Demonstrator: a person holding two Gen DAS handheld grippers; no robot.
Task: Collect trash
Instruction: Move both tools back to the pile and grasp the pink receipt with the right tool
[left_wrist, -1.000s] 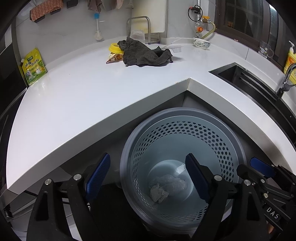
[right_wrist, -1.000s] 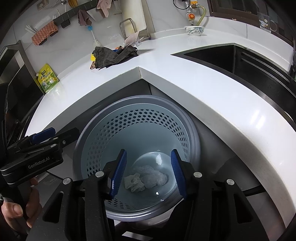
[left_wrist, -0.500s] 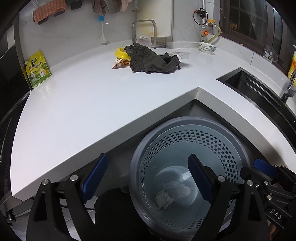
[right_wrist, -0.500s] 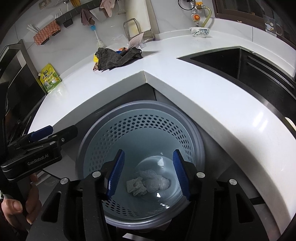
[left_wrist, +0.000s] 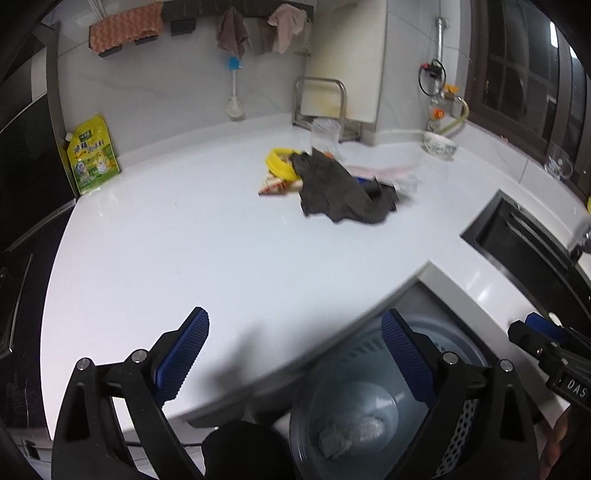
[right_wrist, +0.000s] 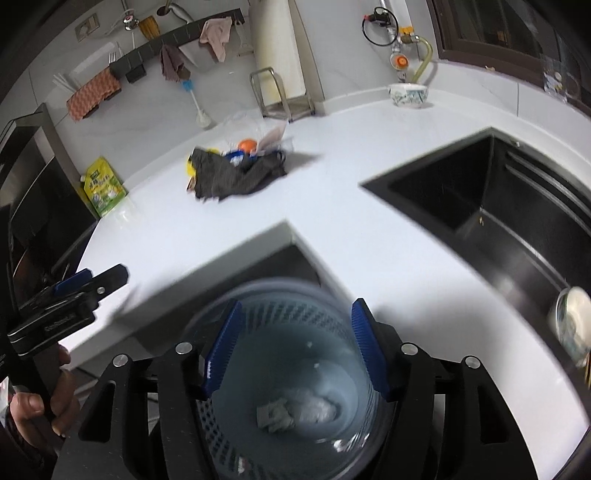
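Observation:
A grey perforated bin stands on the floor in the counter's inner corner, with crumpled white trash at its bottom. More trash lies far back on the white counter: a yellow lid and a snack wrapper beside a dark cloth. My left gripper hangs over the counter's edge, jaws opening and empty. My right gripper is above the bin, jaws opening, nothing between them.
A black sink is sunk into the counter on the right. A green-yellow pouch leans on the left wall. A glass, a patterned bowl and a metal rack stand at the back. A hand holds the left gripper.
Both grippers have risen and swung toward the counter, so the bin has slid low in both views. Both pairs of jaws stand wider than before.

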